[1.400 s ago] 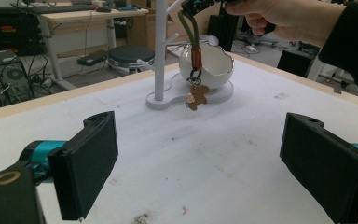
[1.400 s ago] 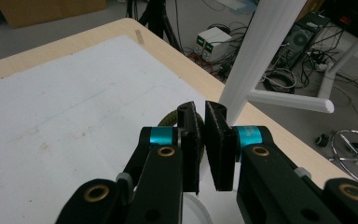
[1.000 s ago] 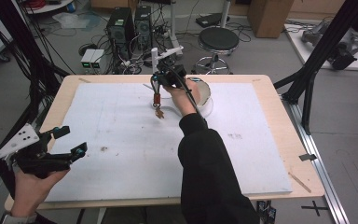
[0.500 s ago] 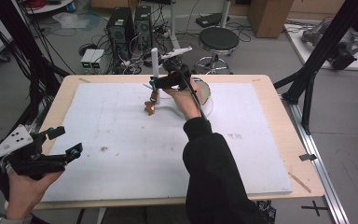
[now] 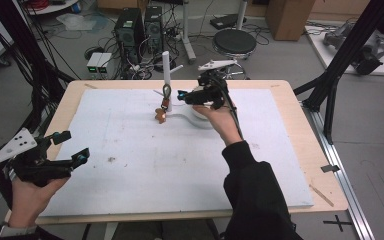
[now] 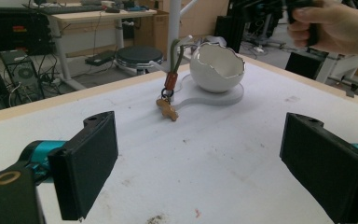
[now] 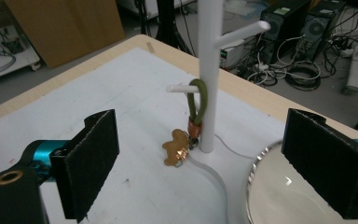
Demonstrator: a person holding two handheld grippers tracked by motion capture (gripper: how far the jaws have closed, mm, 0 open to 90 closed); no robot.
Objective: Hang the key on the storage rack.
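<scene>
High view: at the table's near left corner, the left gripper hovers just inside the edge of the white mat, its jaws spread wide with nothing between them. Ahead of its fingertips lies a broad bare stretch of mat (only a few dark specks on it), running all the way to the stand. In the left gripper view the keychain sits well beyond the jaws, in line with the gap between them.

Further right, the white peg stand rises near the mat's far edge. The keychain hangs by its green loop from a low peg, the small brown figure resting on the mat at the post's foot.

The right gripper is just right of the post, beside the keychain but apart from it; its jaws have just been opening and hold nothing. The white bowl lies under that hand, close below the gripper.
</scene>
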